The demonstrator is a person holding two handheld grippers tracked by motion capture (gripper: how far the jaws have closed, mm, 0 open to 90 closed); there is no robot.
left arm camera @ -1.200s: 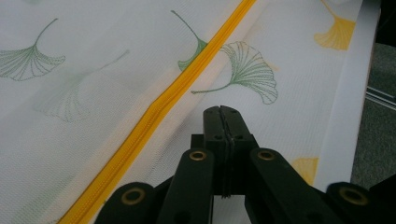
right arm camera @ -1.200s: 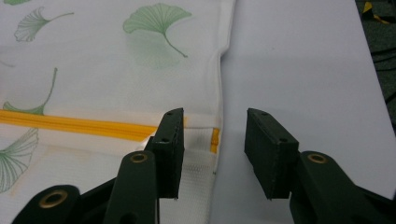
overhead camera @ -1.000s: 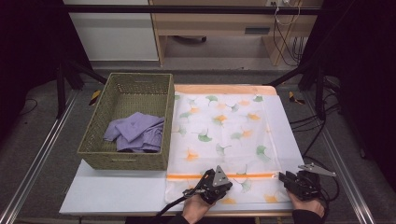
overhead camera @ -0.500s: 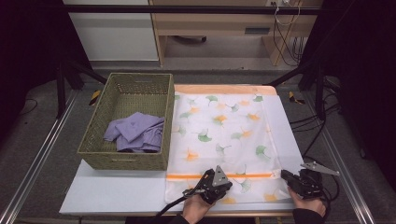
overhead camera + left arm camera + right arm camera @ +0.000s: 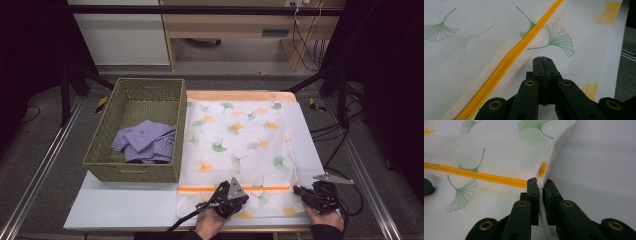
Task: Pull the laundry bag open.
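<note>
While the left gripper (image 5: 543, 61) pinches the mesh bag (image 5: 240, 145) at the table's (image 5: 125, 207) near edge, the right gripper's (image 5: 541, 184) just-closed jaws nip only its side seam; thin hold may slip, tugging the zipper (image 5: 474, 176) askew.

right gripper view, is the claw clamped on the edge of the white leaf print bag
Yes, the right claw has its two black jaws pressed together on the mesh edge of the bag, beside the end of the yellow zipper.

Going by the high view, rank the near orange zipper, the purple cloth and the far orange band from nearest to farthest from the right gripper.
From the right gripper:
1. Near orange zipper, just to its left across the bag.
2. Far orange band, at the bag's far end.
3. Purple cloth, inside the basket at far left.
</note>
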